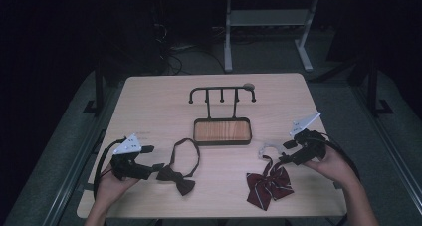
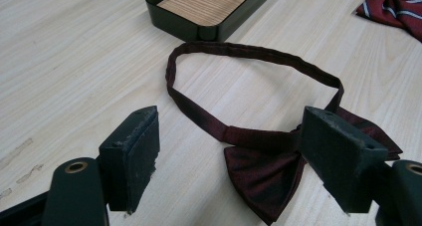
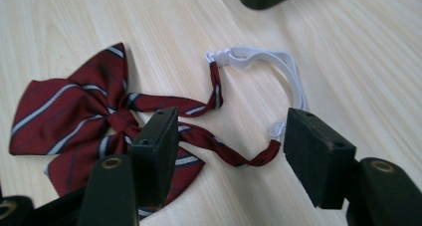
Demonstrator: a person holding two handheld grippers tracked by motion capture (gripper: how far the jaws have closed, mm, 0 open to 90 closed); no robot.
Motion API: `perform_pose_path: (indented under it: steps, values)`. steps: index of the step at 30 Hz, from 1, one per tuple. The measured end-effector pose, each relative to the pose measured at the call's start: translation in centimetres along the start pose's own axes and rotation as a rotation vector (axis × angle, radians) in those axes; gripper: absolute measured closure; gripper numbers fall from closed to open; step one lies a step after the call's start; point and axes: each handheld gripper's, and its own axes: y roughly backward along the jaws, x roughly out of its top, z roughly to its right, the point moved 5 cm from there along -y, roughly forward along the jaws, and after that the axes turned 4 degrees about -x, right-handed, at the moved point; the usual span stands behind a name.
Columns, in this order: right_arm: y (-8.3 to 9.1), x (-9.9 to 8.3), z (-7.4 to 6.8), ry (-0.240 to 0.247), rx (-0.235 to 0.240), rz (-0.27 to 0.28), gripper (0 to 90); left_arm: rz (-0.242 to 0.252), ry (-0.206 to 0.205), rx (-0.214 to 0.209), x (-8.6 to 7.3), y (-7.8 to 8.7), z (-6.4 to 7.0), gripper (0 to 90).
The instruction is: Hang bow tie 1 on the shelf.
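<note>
Item one: a plain dark maroon bow tie (image 2: 263,171), soft matte cloth, lying flat on the near left of the table (image 1: 149,96), its neck band (image 2: 249,54) spread in an open oval toward the tray. My left gripper (image 1: 152,167) sits just left of it, jaws wide apart with nothing between them but the knot end of the bow, one jaw overlapping the bow's wing in the left gripper view; whether it touches the cloth I cannot tell. Item two: a striped bow tie (image 3: 74,116), maroon with pale stripes, lying flat on the near right, its two narrow tails joined to a white elastic strap (image 3: 271,61) that loops toward the table's far side. My right gripper (image 1: 282,154) is low over that strap end, jaws wide apart and gripping nothing, with a tail tip and the strap lying between them. Item three: a shallow dark tray (image 1: 199,136) with a wood-grain floor, mid-table between and beyond both ties, bearing a black rack (image 1: 221,90) of short hooks on two posts. The table is pale wood-grain laminate with rounded corners; bare surface lies around both ties, and each is well in from the near edge.
</note>
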Motion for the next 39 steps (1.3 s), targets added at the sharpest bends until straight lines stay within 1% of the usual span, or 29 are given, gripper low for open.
perform_pose_path:
  steps: [4, 7, 8, 9, 10, 15, 16, 17, 20, 23, 32, 34, 39]
  values:
    - [-0.4, 0.4, 0.5, 0.008, 0.001, -0.020, 39.6, 0.000, 0.000, 0.000, 0.0, 0.0, 0.0, 23.9]
    - [-0.7, 0.5, 0.9, -0.005, -0.001, -0.051, 40.9, 0.001, 0.000, 0.000, 0.0, 0.0, 0.0, 23.9]
    - [-0.7, 0.5, 0.9, -0.005, -0.001, -0.051, 40.9, 0.001, 0.000, 0.000, 0.0, 0.0, 0.0, 23.8]
    - [-1.0, 0.6, 1.4, 0.004, -0.006, -0.055, 41.8, 0.000, -0.001, 0.000, 0.0, 0.0, 0.0, 23.8]
    - [-1.0, 0.7, 1.4, -0.009, -0.001, -0.057, 42.4, 0.000, -0.002, 0.000, 0.0, 0.0, 0.0, 23.8]
    - [-1.7, 0.6, 1.7, -0.011, -0.001, -0.080, 43.2, 0.000, 0.000, 0.000, 0.0, 0.0, 0.0, 23.8]
    - [-2.1, 0.5, 1.9, -0.012, -0.006, -0.098, 44.0, 0.000, 0.000, 0.000, 0.0, 0.0, 0.0, 23.8]
    - [-2.1, 0.5, 1.9, -0.012, -0.006, -0.098, 44.0, 0.001, 0.000, 0.000, 0.0, 0.0, 0.0, 23.8]
    - [-2.6, 0.4, 2.3, -0.009, -0.020, -0.124, 46.3, 0.001, 0.001, 0.000, 0.0, 0.0, 0.0, 23.9]
    - [-2.9, 0.3, 2.5, -0.022, -0.026, -0.145, 49.0, 0.003, 0.003, -0.001, 0.0, 0.0, 0.0, 23.8]
    - [-3.7, -0.2, 3.0, -0.034, -0.038, -0.203, 59.7, 0.008, 0.004, 0.000, 0.0, 0.0, 0.0, 23.9]
    - [-3.9, -0.3, 3.0, -0.031, -0.038, -0.217, 63.3, 0.008, 0.003, 0.000, 0.1, 0.0, 0.1, 23.8]
    - [-4.0, -0.2, 2.9, -0.014, -0.034, -0.223, 70.1, 0.008, 0.003, 0.000, 0.1, 0.0, 0.0, 23.8]
